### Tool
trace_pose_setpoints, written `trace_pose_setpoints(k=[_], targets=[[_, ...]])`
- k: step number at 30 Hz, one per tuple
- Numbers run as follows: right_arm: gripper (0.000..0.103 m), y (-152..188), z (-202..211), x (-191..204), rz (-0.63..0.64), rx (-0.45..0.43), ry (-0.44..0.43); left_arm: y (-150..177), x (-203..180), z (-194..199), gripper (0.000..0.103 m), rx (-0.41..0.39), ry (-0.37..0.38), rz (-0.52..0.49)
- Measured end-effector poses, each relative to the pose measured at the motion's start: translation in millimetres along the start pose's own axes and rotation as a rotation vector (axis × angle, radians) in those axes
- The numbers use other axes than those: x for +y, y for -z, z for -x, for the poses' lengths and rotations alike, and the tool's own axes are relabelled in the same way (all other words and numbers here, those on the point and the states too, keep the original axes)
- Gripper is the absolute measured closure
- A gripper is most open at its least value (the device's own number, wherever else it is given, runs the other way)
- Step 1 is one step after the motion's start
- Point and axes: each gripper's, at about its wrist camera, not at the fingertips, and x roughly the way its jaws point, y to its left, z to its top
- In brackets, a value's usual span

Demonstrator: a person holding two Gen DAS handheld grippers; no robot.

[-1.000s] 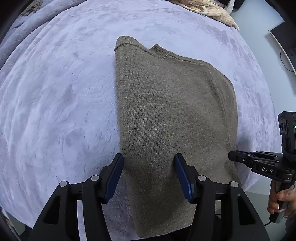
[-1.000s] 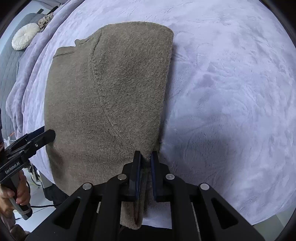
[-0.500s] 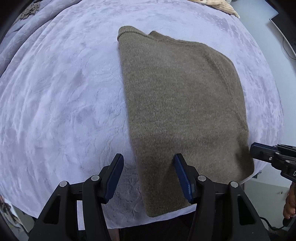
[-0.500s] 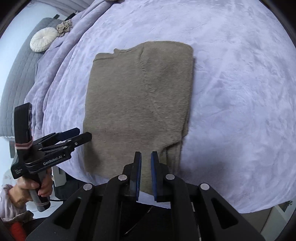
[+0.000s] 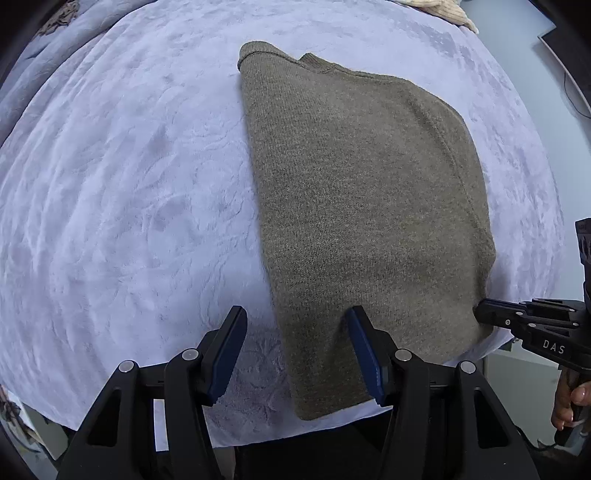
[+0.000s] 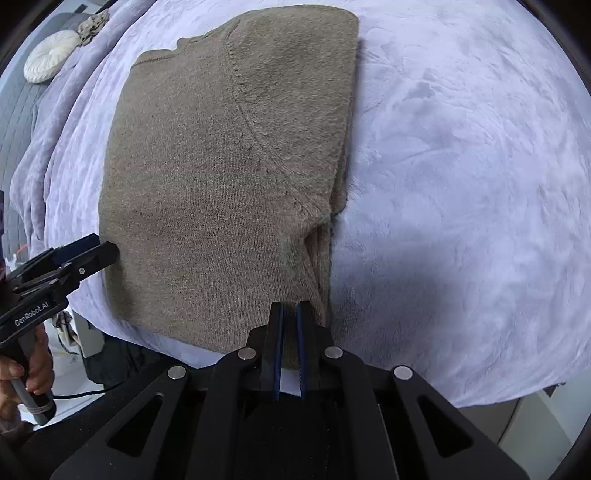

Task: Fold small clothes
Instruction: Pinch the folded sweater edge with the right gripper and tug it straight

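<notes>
**Sweater folded narrow, both claws above its near end**

I have the sweater [image 5: 365, 206] lying flat on the lilac blanket [image 5: 122, 192], sides folded in, near end at the bed's edge where I can reach it. My left gripper [image 5: 295, 354] hangs spread over the near left corner, gripping nothing. My right gripper [image 6: 289, 343] is pressed together and looks empty. Only the right view shows the tucked sleeve at the right edge and the round cushion [image 6: 51, 61]; only the left shows the cream knit [image 5: 443, 9] beyond.
</notes>
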Motion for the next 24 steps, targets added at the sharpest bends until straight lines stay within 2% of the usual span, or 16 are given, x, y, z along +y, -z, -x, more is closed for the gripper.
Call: trace_pose_setpoints(k=[6,9,21,23,24], targets=[[0.097,2,4,2,-0.008,0.017,0.028,-2,4,7,0.045,-0.002,0.005,-0.006],[0.093,-2,12,2,-0.014,0.006,0.041,-4,3,11,0.045,-0.008,0.005,-0.007],[0.093,-7,28,7,-0.04,-0.034,0.068,-7,4,22,0.045,0.005,-0.009,-0.004],[0.093,-11,32,10,-0.048,-0.042,0.071,-8,5,26,0.036,-0.007,-0.02,0.006],[0.092,-12,34,12,-0.051,-0.048,0.071,-9,4,28,0.024,-0.019,-0.023,0.01]])
